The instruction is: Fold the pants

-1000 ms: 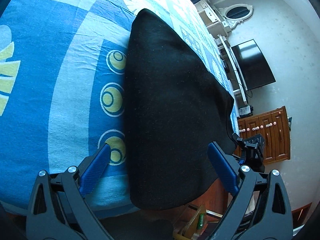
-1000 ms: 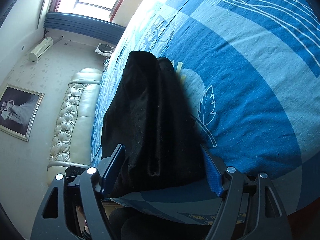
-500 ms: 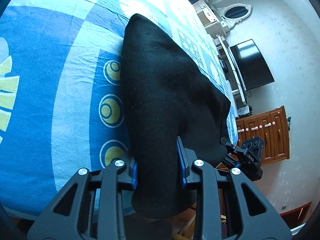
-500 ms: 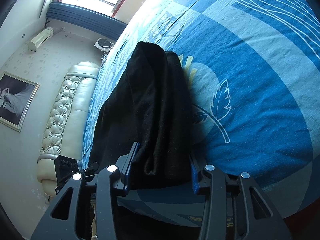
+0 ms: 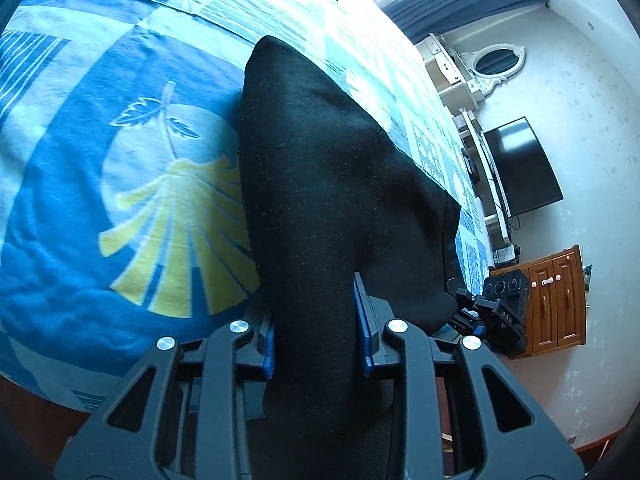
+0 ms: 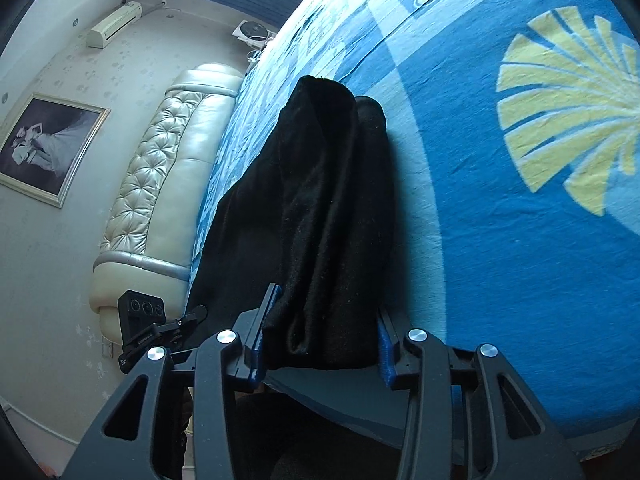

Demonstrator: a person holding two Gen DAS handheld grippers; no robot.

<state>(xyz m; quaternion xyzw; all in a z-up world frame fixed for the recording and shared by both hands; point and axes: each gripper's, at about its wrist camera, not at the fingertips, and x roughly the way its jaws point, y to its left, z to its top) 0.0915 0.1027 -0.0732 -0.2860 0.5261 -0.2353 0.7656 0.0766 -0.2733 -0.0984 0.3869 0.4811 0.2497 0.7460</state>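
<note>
The black pants (image 5: 328, 184) lie stretched along the blue patterned bedspread (image 5: 120, 184), and their near end is lifted. My left gripper (image 5: 316, 332) is shut on the pants' near edge, the cloth bunched between its blue pads. In the right wrist view the pants (image 6: 320, 208) show as folded layers running away from me. My right gripper (image 6: 320, 344) is shut on that end of the pants. The other gripper's camera block shows at the pants' side in each view.
The bed's near edge runs just under both grippers. A cream tufted headboard (image 6: 160, 184) stands at the left in the right wrist view. A TV (image 5: 520, 168), white shelves and a wooden cabinet (image 5: 556, 300) stand along the wall beyond the bed.
Both grippers closed from wide open onto the pants' near edge. They have since lifted it and carried it across the bedspread, so the yellow fan pattern has come into view.
</note>
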